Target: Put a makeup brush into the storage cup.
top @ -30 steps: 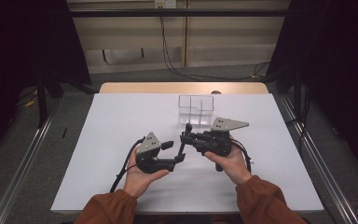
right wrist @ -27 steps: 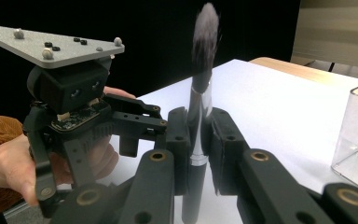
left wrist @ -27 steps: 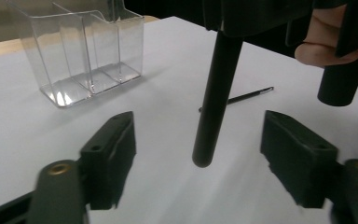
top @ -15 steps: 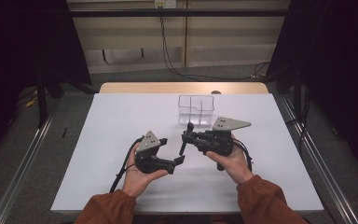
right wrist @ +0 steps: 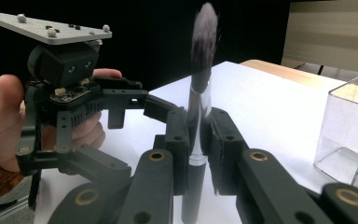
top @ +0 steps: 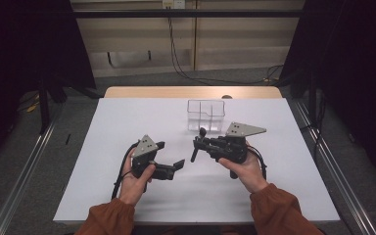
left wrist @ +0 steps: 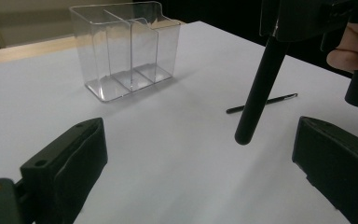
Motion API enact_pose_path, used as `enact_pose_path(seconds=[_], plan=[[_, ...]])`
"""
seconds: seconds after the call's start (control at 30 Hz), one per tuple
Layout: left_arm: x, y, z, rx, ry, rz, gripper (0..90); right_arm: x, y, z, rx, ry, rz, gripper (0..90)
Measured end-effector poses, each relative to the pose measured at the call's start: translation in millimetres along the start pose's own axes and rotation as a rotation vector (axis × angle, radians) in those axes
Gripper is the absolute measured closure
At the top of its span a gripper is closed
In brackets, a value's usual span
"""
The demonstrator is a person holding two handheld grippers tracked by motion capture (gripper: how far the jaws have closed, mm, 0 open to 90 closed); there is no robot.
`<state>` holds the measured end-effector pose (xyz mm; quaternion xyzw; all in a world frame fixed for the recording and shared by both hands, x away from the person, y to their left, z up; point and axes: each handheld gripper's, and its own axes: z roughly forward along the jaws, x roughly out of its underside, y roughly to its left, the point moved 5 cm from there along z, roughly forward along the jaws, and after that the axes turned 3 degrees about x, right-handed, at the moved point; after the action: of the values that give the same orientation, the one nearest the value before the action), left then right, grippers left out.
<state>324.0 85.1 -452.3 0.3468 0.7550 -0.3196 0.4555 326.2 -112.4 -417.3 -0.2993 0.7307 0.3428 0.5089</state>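
Note:
My right gripper (top: 199, 144) (right wrist: 199, 135) is shut on a black makeup brush (top: 196, 149) (right wrist: 198, 102), held above the white table with its dark bristles up and tilted away from me. My left gripper (top: 170, 155) (left wrist: 200, 172) sits just to the left of it. Its jaws have just been opening and stand wide apart, with nothing touching the pads. The brush handle's lower end (left wrist: 258, 88) hangs a little ahead of the gap. A clear divided organiser (top: 205, 115) (left wrist: 126, 51) stands behind the grippers.
A thin black stick (left wrist: 261, 103) lies flat on the white table (top: 127, 122) beyond the brush handle. A wooden strip (top: 176, 92) runs along the table's far edge. Metal rails (top: 333, 166) run down both sides.
The left gripper's jaws have spread wide and the hand has drawn slightly back from the brush handle. The right gripper and the brush stayed where they were.

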Motion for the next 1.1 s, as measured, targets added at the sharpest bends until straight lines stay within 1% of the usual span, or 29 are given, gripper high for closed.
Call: enact_pose_path(seconds=[0.1,0.13,0.17,0.27,0.5,0.53,0.6,0.63,0.83,0.97,1.03,1.1], plan=[[1.0,1.3,-2.7,-0.017,-0.013,-0.005,3.4,-0.1,-1.4,-1.4,0.005,-0.002,0.0,80.0],[1.1,1.9,-4.0,-0.017,-0.02,-0.014,3.4,-0.2,-1.9,-2.2,0.008,-0.003,0.0,80.0],[1.0,2.7,-5.8,-0.008,-0.031,-0.015,3.4,-0.3,-2.5,-3.0,0.012,-0.003,-0.003,80.0],[1.5,7.4,-11.9,-0.033,-0.062,-0.021,3.3,-0.4,-3.9,-5.4,0.019,-0.003,-0.005,80.0],[6.2,16.2,-28.9,-0.062,-0.063,-0.014,2.9,-0.3,-7.8,-8.0,0.034,-0.004,-0.004,80.0],[6.1,17.6,-32.0,-0.066,-0.071,-0.017,3.0,-0.3,-8.2,-8.3,0.035,-0.003,-0.005,80.0],[6.0,20.9,-39.1,-0.068,-0.083,-0.044,2.8,-0.5,-8.9,-8.9,0.039,-0.004,-0.007,80.0],[6.4,22.7,-42.2,-0.074,-0.085,-0.051,2.8,-0.7,-9.3,-9.3,0.042,-0.006,-0.005,80.0],[12.4,30.3,-54.3,-0.117,-0.093,-0.028,2.7,-1.3,-12.3,-10.7,0.053,-0.007,-0.006,80.0],[16.4,31.8,-58.8,-0.125,-0.1,-0.016,3.6,-2.3,-15.5,-12.2,0.065,-0.01,-0.001,80.0],[19.1,31.0,-62.1,-0.126,-0.101,-0.025,3.3,-2.6,-17.3,-13.6,0.07,-0.011,0.004,80.0],[21.4,31.0,-65.8,-0.139,-0.106,-0.019,3.0,-3.1,-19.7,-15.2,0.077,-0.014,0.004,80.0]])
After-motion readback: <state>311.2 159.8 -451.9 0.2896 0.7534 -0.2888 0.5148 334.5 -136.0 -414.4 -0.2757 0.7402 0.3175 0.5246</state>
